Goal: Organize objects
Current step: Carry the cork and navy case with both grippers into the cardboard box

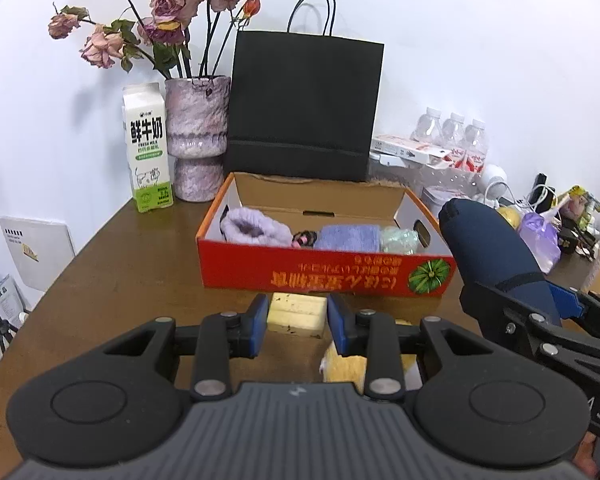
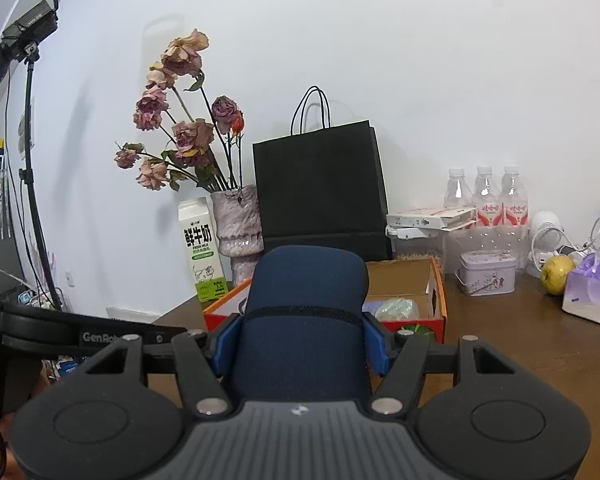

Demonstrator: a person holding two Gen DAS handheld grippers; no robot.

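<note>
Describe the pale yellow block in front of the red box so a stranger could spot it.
Find the red cardboard box on the brown table. Just before its printed front wall, between the left gripper's open blue pads, lies the pale yellow block: rectangular, speckled, unlike the soft purple items inside.

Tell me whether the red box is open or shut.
Open. The red box has no lid over it, and a purple towel inside shows from above.

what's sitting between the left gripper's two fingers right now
A pale yellow block lies on the table between the open left gripper's fingers, just before the red box, in the left wrist view.
</note>
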